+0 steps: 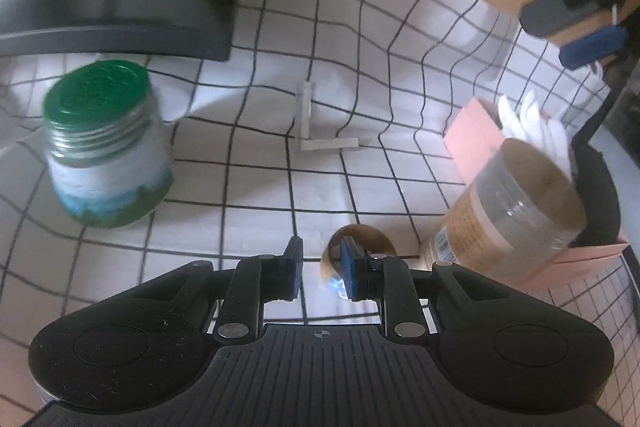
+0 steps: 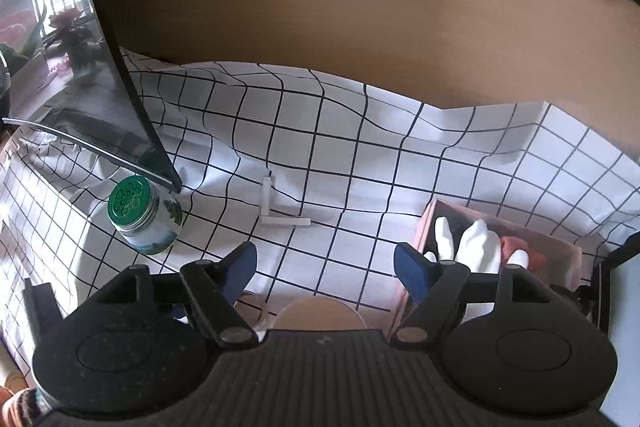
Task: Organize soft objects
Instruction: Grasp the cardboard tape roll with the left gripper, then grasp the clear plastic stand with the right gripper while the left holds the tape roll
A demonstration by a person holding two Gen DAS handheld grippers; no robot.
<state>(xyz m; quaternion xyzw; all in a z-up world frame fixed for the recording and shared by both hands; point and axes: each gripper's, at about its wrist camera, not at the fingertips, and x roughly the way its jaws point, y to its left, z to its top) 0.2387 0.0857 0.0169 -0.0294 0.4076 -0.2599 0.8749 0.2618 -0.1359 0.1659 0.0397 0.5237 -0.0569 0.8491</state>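
Note:
A pink box [image 2: 536,239] stands at the right on the checked cloth; it holds a white glove [image 2: 476,241] and a reddish soft item [image 2: 524,253]. In the left wrist view the box [image 1: 476,139] sits behind a clear jar with a tan lid [image 1: 508,203], white glove [image 1: 536,123] sticking out. My left gripper [image 1: 320,267] hangs low over the cloth, jaws a narrow gap apart, nothing between them; a small brown-rimmed round object [image 1: 360,243] lies just beyond its right finger. My right gripper [image 2: 326,267] is open wide and empty, above the tan lid [image 2: 320,313]; it also shows in the left wrist view [image 1: 588,39].
A jar with a green lid [image 1: 104,143] stands at the left, also in the right wrist view [image 2: 140,215]. A white L-shaped marker [image 2: 280,215] lies mid-cloth. A dark curved monitor [image 2: 100,75] stands at the back left, a brown wall [image 2: 360,7] behind.

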